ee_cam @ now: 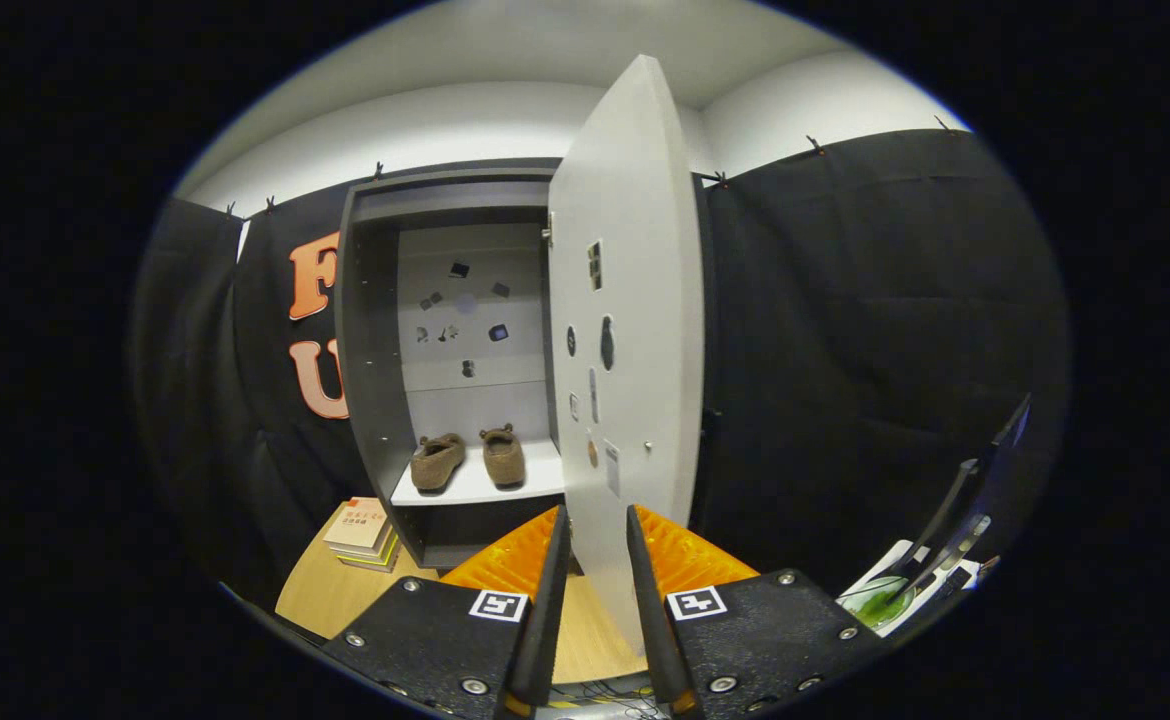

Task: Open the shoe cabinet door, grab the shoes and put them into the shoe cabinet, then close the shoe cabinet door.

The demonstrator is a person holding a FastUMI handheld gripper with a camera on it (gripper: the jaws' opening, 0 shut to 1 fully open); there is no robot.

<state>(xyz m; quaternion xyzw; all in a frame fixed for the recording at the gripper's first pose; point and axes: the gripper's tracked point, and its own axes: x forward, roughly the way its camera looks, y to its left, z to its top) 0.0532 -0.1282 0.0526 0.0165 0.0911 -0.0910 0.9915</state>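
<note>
The dark grey shoe cabinet (370, 350) stands on the wooden table beyond my fingers, its interior showing. A pair of brown slippers (467, 460) sits side by side on its white shelf (535, 482). The light grey door (635, 300) is swung wide open toward me, with a small knob (648, 447) on the face I see. Its lower part comes down between my two fingers. My gripper (597, 522) is open, with a narrow gap. The right finger (645, 570) lies in front of the door's face. I cannot tell whether either finger touches the door.
A short stack of books (365, 532) lies on the wooden table (320, 595) left of the cabinet's foot. Off to the right, dark stands (955, 510) rise over a white dish with something green (880, 603). Black cloth hangs behind and to both sides.
</note>
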